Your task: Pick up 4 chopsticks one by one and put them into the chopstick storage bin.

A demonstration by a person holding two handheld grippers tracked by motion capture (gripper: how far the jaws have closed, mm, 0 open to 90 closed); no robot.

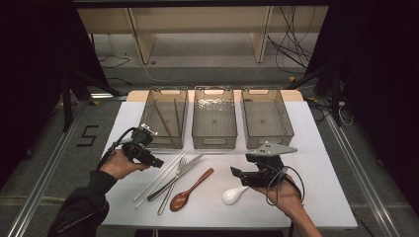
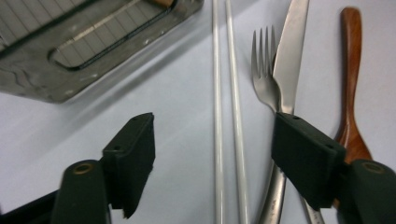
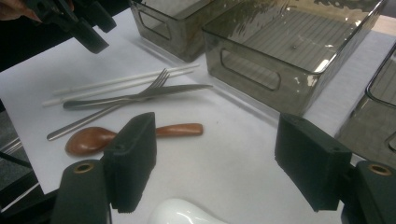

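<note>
A pair of white chopsticks [image 1: 159, 176] lies on the white table beside a steel fork [image 1: 179, 166], a knife [image 1: 184, 169] and a brown wooden spoon [image 1: 189, 189]. My left gripper [image 1: 154, 161] hangs just above the chopsticks' far end. In the left gripper view the white chopsticks [image 2: 229, 116] run between its open jaws [image 2: 217, 135], and the pads do not touch them. My right gripper [image 1: 236, 173] is open above a white ceramic spoon [image 1: 233, 195]. The ceramic spoon [image 3: 182, 212] sits below and between its jaws [image 3: 219, 149], untouched.
Three smoky clear bins stand in a row at the back: the left bin [image 1: 164, 116] holds two brown chopsticks, the middle bin [image 1: 214, 118] and the right bin [image 1: 267, 116] look bare. The left bin's handle wall [image 2: 70, 60] is close to my left gripper.
</note>
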